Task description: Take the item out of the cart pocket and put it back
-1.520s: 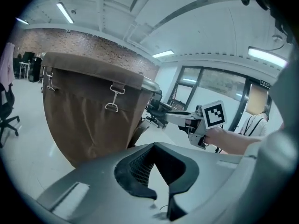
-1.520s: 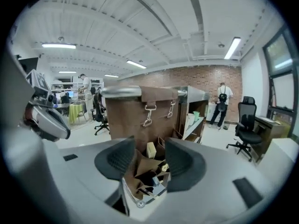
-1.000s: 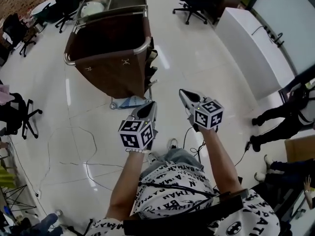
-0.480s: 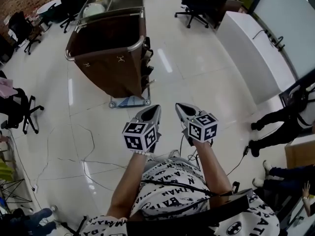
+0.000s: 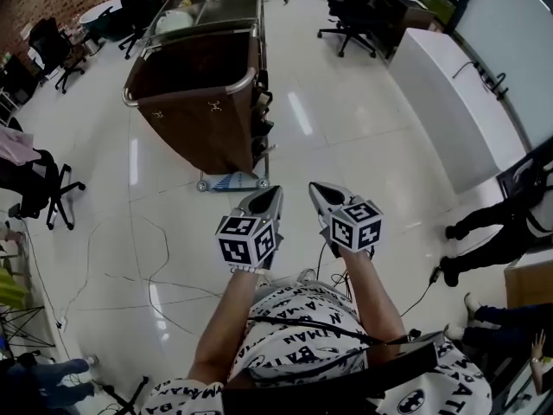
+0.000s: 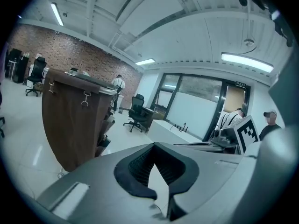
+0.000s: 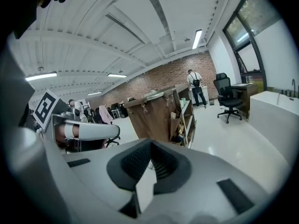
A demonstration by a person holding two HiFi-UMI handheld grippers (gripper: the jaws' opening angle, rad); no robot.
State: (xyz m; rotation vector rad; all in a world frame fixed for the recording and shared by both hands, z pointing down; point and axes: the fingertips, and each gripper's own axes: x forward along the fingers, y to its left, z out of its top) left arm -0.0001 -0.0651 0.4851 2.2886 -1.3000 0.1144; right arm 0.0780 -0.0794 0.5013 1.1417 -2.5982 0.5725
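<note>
The cart (image 5: pixel 194 102) with its brown bag stands ahead on the glossy floor, its side pockets (image 5: pixel 259 124) facing right with items sticking out. My left gripper (image 5: pixel 273 194) and right gripper (image 5: pixel 319 190) hover side by side at waist height, well short of the cart and pointing toward it. Both are shut with nothing between the jaws. In the left gripper view the cart (image 6: pixel 70 120) stands at the left beyond the left gripper (image 6: pixel 155 148). The right gripper view shows the pockets (image 7: pixel 180 120) past the right gripper (image 7: pixel 150 144).
Black office chairs (image 5: pixel 354 11) stand behind the cart, and another chair (image 5: pixel 39 188) is at the left. A white counter (image 5: pixel 458 102) runs along the right, with people (image 5: pixel 501 223) beside it. Cables (image 5: pixel 147 258) trail across the floor. A blue-white object (image 5: pixel 232 181) lies by the cart's wheels.
Both grippers have dropped a little in the head view and drawn closer together. The cart has shifted slightly right in the view. Both pairs of jaws stay shut.
</note>
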